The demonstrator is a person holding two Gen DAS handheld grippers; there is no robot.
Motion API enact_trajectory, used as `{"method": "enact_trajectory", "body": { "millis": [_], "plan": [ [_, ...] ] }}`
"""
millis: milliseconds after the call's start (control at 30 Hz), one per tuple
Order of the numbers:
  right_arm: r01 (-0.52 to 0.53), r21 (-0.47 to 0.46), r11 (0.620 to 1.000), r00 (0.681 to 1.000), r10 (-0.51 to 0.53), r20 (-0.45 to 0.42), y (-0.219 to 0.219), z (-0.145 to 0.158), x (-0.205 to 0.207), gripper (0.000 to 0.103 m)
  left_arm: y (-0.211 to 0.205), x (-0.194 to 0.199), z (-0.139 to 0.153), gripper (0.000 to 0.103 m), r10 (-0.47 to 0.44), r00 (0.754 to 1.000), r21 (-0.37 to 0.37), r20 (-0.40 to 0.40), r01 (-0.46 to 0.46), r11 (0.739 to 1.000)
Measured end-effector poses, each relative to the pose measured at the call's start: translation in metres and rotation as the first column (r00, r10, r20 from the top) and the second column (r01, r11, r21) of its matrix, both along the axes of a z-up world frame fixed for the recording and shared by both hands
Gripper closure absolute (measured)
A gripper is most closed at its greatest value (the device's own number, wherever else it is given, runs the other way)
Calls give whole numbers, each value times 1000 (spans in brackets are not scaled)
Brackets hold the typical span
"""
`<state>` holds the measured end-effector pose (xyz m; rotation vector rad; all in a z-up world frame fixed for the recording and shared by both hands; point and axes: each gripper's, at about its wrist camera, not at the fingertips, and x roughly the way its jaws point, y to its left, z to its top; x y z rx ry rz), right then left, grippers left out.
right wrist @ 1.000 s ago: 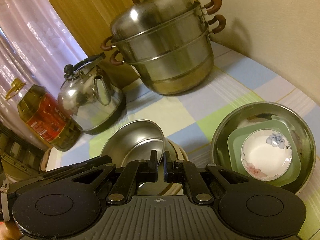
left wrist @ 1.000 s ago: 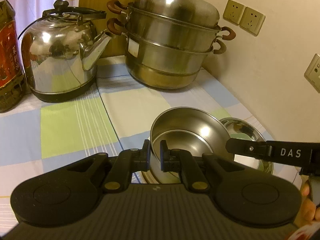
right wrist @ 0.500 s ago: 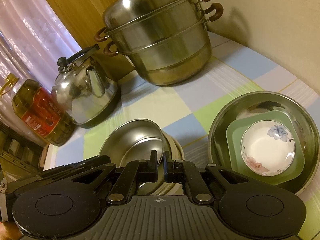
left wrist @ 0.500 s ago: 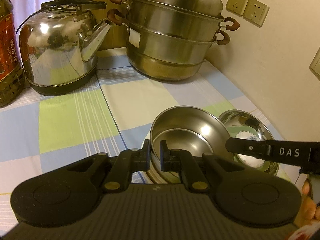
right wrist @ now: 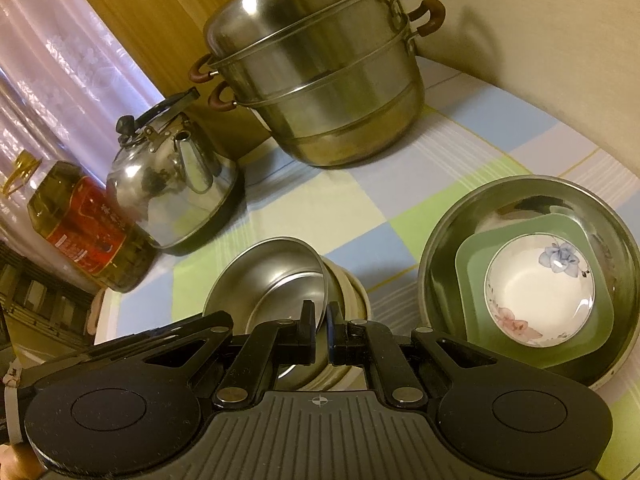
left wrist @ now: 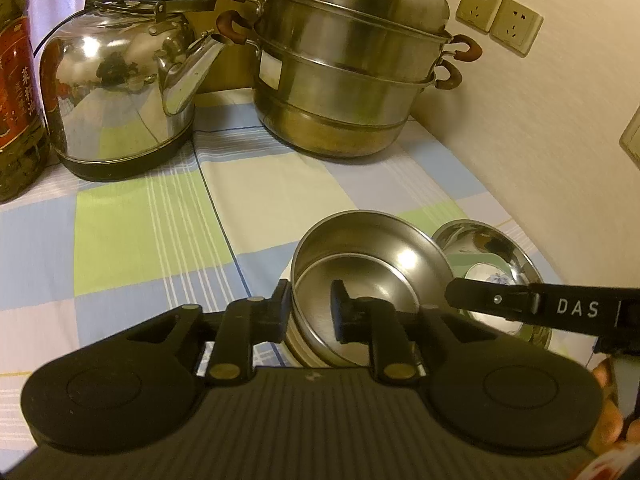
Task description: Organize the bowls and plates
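A small steel bowl (left wrist: 372,252) sits tilted on a cream bowl (right wrist: 352,288) on the checked cloth; it also shows in the right wrist view (right wrist: 272,276). My left gripper (left wrist: 310,314) is open, its jaws astride the bowl's near rim. My right gripper (right wrist: 321,330) is shut on the steel bowl's rim. To the right a large steel bowl (right wrist: 448,248) holds a green square dish (right wrist: 472,256) with a white floral bowl (right wrist: 536,292) inside.
A steel kettle (left wrist: 120,88) and a stacked steamer pot (left wrist: 344,80) stand at the back. An oil bottle (left wrist: 16,92) is at the far left. The wall (left wrist: 560,140) with sockets runs along the right.
My left gripper has opened from shut; its jaws now straddle the steel bowl's rim. The right gripper stays clamped on the rim. Both views have shifted slightly.
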<state>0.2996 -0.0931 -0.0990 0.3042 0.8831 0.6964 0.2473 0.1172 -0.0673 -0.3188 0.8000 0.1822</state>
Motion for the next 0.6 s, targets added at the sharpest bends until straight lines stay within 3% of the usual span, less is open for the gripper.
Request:
{"method": "enact_trajectory", "body": {
  "millis": [267, 433, 600],
  "plan": [
    [-7, 17, 1000, 1000, 7, 22, -10, 9, -8, 95, -5, -15, 16, 76, 20, 1000, -5, 22, -20, 1000],
    [-10, 28, 1000, 999, 9, 35, -23, 15, -19, 60, -9, -34, 26, 74, 40, 999, -13, 19, -39, 999],
    [-34, 30, 999, 999, 33, 33, -38, 19, -38, 57, -16, -60, 31, 69, 60, 998, -5, -12, -60, 998]
  ]
}}
